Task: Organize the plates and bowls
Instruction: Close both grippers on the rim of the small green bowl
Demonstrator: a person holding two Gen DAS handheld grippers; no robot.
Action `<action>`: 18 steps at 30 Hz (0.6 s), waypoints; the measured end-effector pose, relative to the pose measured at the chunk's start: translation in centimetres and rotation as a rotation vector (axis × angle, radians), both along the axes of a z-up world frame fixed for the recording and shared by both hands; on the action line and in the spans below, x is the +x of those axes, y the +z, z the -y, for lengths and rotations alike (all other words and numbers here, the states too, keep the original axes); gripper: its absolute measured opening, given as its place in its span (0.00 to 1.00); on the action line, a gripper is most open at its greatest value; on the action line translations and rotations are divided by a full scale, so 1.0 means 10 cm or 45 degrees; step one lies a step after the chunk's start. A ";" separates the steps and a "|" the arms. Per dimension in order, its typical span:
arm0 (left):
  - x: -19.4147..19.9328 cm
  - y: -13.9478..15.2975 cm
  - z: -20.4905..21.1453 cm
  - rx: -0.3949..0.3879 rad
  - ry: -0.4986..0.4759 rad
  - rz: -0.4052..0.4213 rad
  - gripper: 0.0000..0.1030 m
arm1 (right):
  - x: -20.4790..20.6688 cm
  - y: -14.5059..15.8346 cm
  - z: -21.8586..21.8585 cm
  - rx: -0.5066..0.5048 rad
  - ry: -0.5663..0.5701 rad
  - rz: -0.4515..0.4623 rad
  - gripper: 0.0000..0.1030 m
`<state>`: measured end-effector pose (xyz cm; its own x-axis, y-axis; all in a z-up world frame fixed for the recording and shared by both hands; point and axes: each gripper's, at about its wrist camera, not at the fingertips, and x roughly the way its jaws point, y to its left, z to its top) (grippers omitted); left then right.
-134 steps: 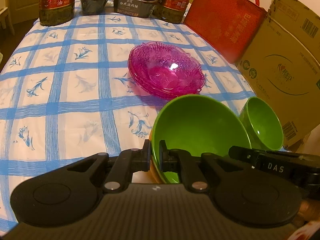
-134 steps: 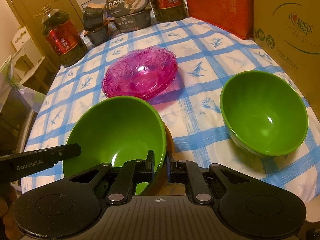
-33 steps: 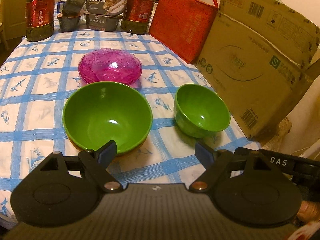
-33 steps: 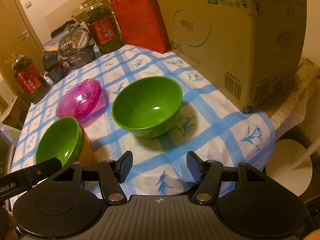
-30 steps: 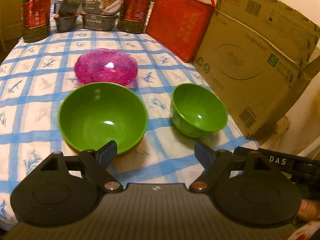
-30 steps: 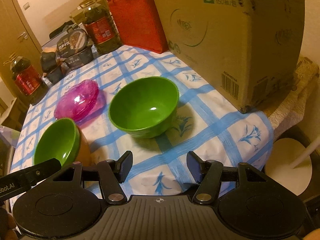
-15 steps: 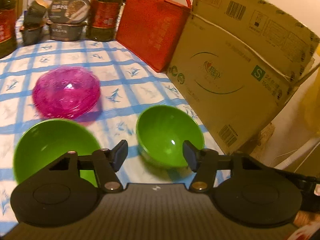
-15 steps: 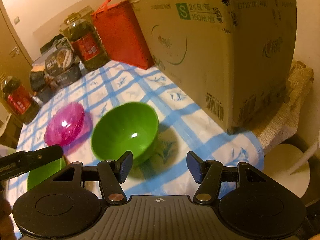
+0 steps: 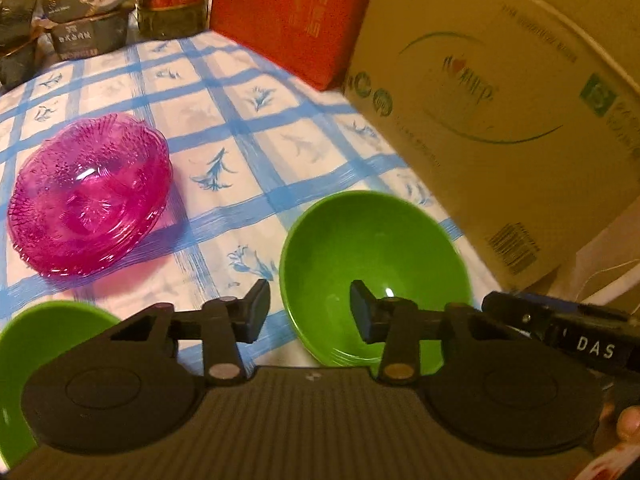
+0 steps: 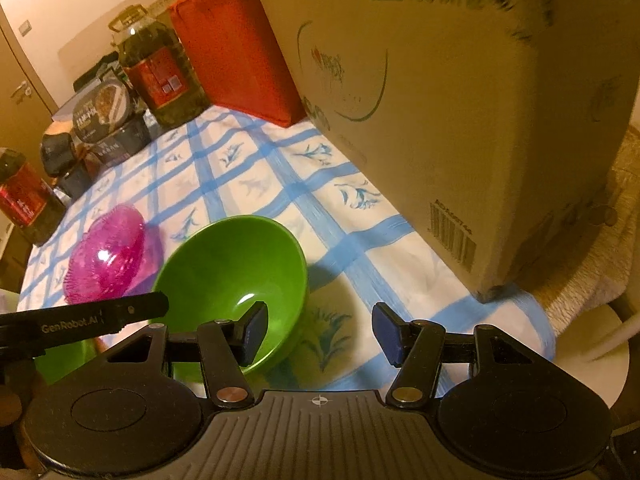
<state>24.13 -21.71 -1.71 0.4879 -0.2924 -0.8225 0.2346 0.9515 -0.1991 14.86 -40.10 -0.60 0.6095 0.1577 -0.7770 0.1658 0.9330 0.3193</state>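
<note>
my left gripper (image 9: 306, 310), jaws just closing, straddles the bowl (image 9: 376, 264) rim untouched; my right gripper (image 10: 318, 334) hangs open beside it.

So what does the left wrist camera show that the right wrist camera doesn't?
Only the left wrist view shows the left claw, open astride the small green bowl's near rim. Only the right wrist view shows the right claw, open, and two oil bottles. Both show that bowl, the pink glass dishes, red bag and cardboard box.
</note>
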 end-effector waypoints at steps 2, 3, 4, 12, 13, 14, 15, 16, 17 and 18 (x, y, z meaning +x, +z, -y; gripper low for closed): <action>0.05 -0.03 0.01 0.008 -0.010 -0.008 0.31 | 0.09 -0.07 0.01 0.007 0.014 -0.017 0.47; 0.07 -0.05 0.03 0.024 -0.018 -0.007 0.30 | 0.13 -0.10 0.01 0.012 0.019 -0.025 0.46; 0.09 -0.06 0.04 0.037 -0.018 -0.008 0.27 | 0.17 -0.13 0.02 0.017 0.024 -0.033 0.44; 0.24 -0.23 0.09 0.094 -0.025 -0.063 0.14 | 0.37 -0.32 0.01 0.038 0.068 -0.085 0.34; 0.25 -0.24 0.10 0.104 -0.026 -0.065 0.12 | 0.38 -0.33 0.00 0.037 0.072 -0.088 0.31; 0.26 -0.25 0.10 0.111 -0.029 -0.066 0.10 | 0.40 -0.34 -0.01 0.035 0.078 -0.094 0.29; 0.26 -0.26 0.10 0.113 -0.030 -0.070 0.09 | 0.41 -0.36 -0.02 0.036 0.084 -0.097 0.27; 0.27 -0.27 0.09 0.117 -0.031 -0.075 0.06 | 0.42 -0.37 -0.03 0.037 0.090 -0.100 0.24; 0.28 -0.28 0.09 0.121 -0.034 -0.079 0.06 | 0.43 -0.38 -0.04 0.039 0.095 -0.103 0.21; 0.28 -0.28 0.09 0.124 -0.037 -0.079 0.06 | 0.44 -0.39 -0.05 0.041 0.100 -0.105 0.19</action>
